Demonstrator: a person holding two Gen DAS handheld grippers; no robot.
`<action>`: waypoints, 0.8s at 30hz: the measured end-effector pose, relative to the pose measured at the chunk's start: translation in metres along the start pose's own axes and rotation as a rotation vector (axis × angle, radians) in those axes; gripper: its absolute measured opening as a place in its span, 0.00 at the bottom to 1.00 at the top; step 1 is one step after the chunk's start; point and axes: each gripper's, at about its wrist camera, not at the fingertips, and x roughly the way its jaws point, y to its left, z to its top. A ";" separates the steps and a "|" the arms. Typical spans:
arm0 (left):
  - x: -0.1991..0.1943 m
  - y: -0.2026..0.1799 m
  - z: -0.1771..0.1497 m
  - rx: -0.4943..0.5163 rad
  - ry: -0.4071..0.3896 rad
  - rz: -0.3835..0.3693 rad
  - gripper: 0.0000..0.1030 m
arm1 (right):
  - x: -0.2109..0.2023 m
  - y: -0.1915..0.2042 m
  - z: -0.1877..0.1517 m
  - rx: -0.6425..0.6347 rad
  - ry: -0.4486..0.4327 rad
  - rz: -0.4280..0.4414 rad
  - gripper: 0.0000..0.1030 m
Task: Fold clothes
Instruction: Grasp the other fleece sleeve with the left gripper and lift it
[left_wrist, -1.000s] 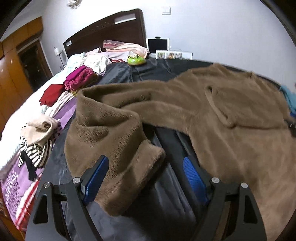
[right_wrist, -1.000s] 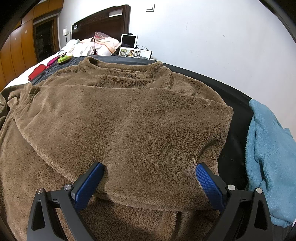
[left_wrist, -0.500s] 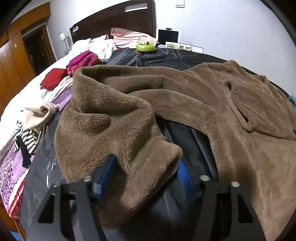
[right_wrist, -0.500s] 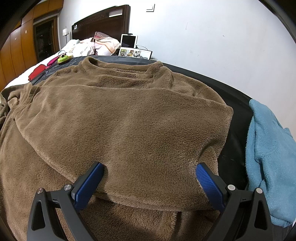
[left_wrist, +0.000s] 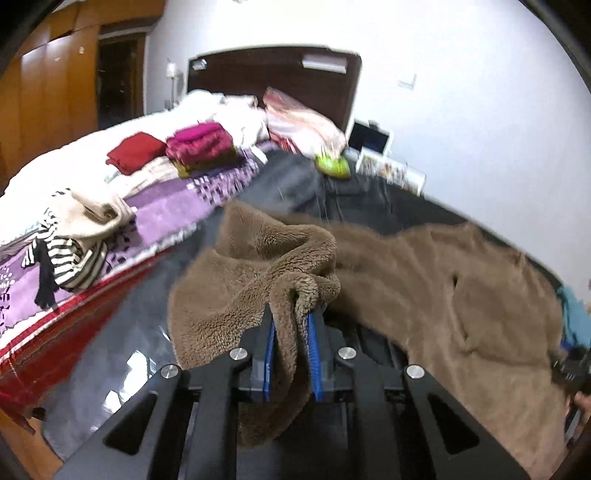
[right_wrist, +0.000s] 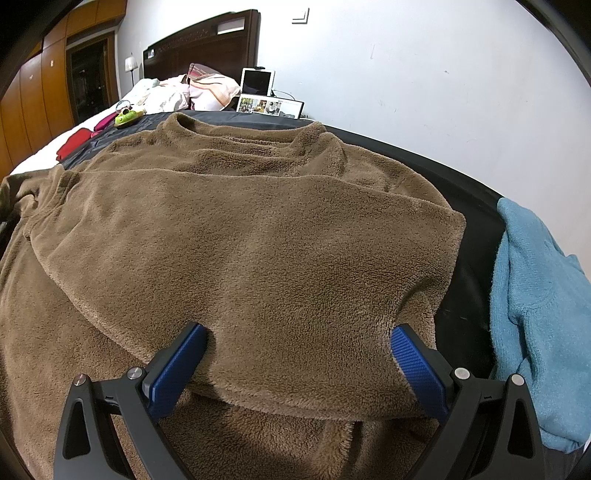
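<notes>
A brown fleece sweater (left_wrist: 443, 295) lies spread on a dark sheet (left_wrist: 354, 199) over the bed. My left gripper (left_wrist: 291, 317) has its jaws closing on the sleeve end (left_wrist: 288, 343); the blue pads press the fleece, and the sleeve (left_wrist: 229, 295) hangs lifted and bunched in front. In the right wrist view the sweater (right_wrist: 258, 221) lies flat, one sleeve folded across the body. My right gripper (right_wrist: 298, 332) stands open low over that folded sleeve's edge, its pads (right_wrist: 415, 365) wide apart on either side of the fleece.
A light blue garment (right_wrist: 535, 295) lies right of the sweater. Folded magenta (left_wrist: 199, 147) and red (left_wrist: 135, 151) clothes, a cream and striped pile (left_wrist: 70, 254) sit on the left bed. A green toy (left_wrist: 332, 166), tablet (right_wrist: 256, 83) and wall stand beyond.
My left gripper went from wide open around the sleeve end to shut on it, then rose and rolled, lifting the sleeve off the sheet. The right gripper kept still.
</notes>
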 end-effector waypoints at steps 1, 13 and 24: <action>-0.009 0.004 0.007 -0.013 -0.025 0.005 0.17 | 0.000 0.000 0.000 0.000 0.000 0.000 0.99; -0.060 0.057 0.064 -0.193 -0.132 -0.054 0.15 | -0.004 -0.003 -0.001 0.015 -0.022 0.009 0.99; -0.066 0.013 0.079 -0.148 -0.133 -0.111 0.15 | -0.048 -0.041 -0.003 0.222 -0.205 0.110 0.99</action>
